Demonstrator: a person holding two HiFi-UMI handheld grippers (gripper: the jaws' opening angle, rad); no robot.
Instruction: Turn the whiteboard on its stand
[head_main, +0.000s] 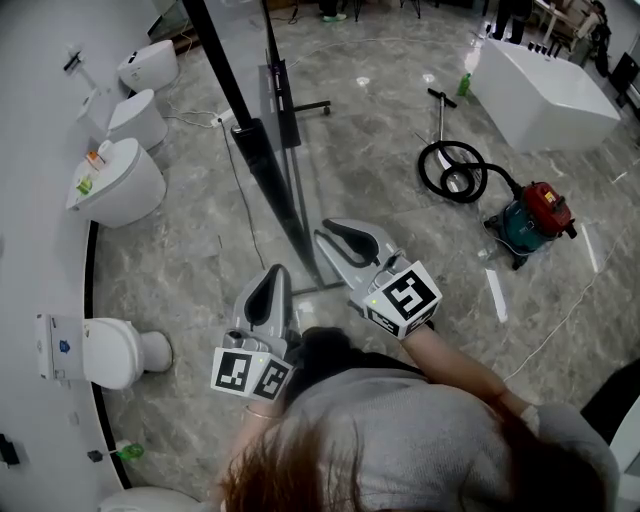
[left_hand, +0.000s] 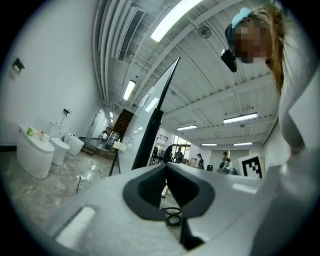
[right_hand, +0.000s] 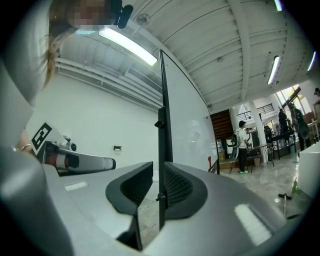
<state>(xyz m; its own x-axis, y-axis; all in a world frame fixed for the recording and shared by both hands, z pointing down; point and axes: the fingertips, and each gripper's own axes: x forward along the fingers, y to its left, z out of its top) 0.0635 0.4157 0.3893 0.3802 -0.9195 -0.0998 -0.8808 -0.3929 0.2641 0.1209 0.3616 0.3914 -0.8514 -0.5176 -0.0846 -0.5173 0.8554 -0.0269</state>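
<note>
Jaws of right hand-held gripper (right_hand: 158, 172) closing around whiteboard (right_hand: 163, 100) edge; left hand-held gripper (left_hand: 166, 170) pinched together, empty.

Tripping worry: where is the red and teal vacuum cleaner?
The vacuum cleaner stands at the head view's right, beside a coiled black hose, with the white bathtub beyond it.

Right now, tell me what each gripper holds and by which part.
Nothing is gripped yet. The right gripper is closing its jaws around the black edge frame of the whiteboard, one pad not touching. The left gripper is shut on nothing.
</note>
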